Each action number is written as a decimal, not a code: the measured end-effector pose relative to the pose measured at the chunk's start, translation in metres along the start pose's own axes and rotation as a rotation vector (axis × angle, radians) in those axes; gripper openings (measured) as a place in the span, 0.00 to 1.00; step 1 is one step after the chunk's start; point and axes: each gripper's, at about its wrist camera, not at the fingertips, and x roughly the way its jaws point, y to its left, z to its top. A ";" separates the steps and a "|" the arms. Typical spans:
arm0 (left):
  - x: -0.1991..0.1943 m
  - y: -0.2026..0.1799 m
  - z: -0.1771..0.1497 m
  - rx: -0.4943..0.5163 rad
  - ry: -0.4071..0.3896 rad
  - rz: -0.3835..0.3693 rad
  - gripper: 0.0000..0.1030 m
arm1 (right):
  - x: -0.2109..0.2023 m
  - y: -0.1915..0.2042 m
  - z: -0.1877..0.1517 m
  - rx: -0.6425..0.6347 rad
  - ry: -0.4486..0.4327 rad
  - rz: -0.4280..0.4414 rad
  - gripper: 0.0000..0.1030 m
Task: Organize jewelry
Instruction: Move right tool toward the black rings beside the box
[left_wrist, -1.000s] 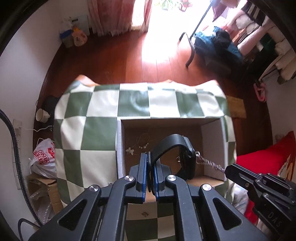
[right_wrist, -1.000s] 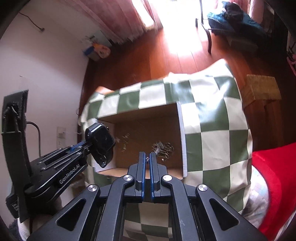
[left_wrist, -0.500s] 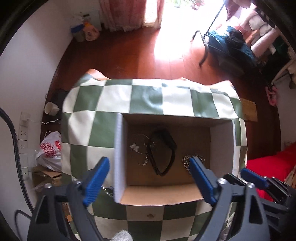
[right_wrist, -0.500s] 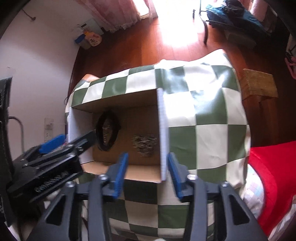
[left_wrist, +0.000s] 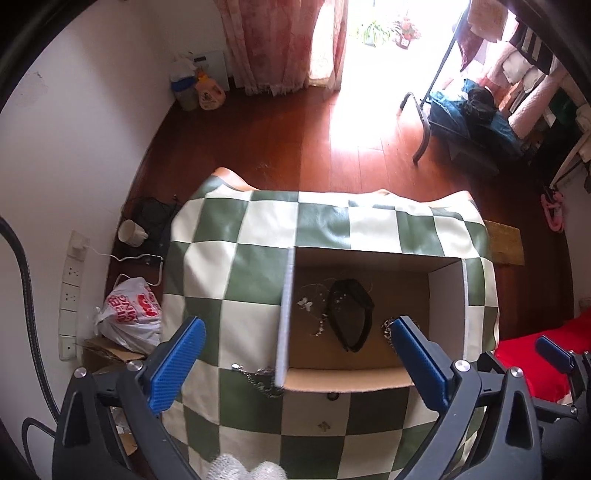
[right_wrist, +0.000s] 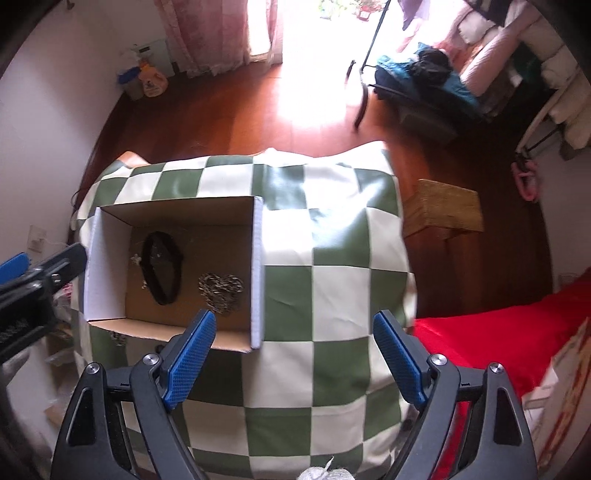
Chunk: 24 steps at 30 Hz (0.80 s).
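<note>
Holding both my left gripper (left_wrist: 295, 365) and right gripper (right_wrist: 291, 354) spread wide and empty, black watch (right_wrist: 162, 273) in the box (right_wrist: 256, 266) mid-frame, right view alone baring the heaped chain (right_wrist: 221, 288), left view a chain (left_wrist: 258, 380) on the checkered cloth (left_wrist: 221, 277) lower centre.

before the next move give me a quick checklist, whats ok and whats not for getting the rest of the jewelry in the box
1. Left gripper open, nothing held: ok.
2. Right gripper open, nothing held: ok.
3. Black watch strap lying inside the open cardboard box: ok.
4. Heaped silver chain inside the box: ok.
5. Loose silver chain lying on the green and cream checkered cloth, outside the box: not ok.
6. Other pieces outside: cannot tell.
</note>
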 end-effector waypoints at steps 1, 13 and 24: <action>-0.005 0.002 -0.002 0.000 -0.014 0.012 1.00 | -0.004 -0.002 -0.003 0.013 -0.003 -0.005 0.88; -0.070 0.037 -0.043 -0.031 -0.099 0.073 1.00 | -0.057 0.008 -0.042 0.051 -0.068 0.040 0.89; -0.037 0.069 -0.096 -0.016 -0.007 0.113 1.00 | -0.035 0.028 -0.097 0.136 0.010 0.136 0.87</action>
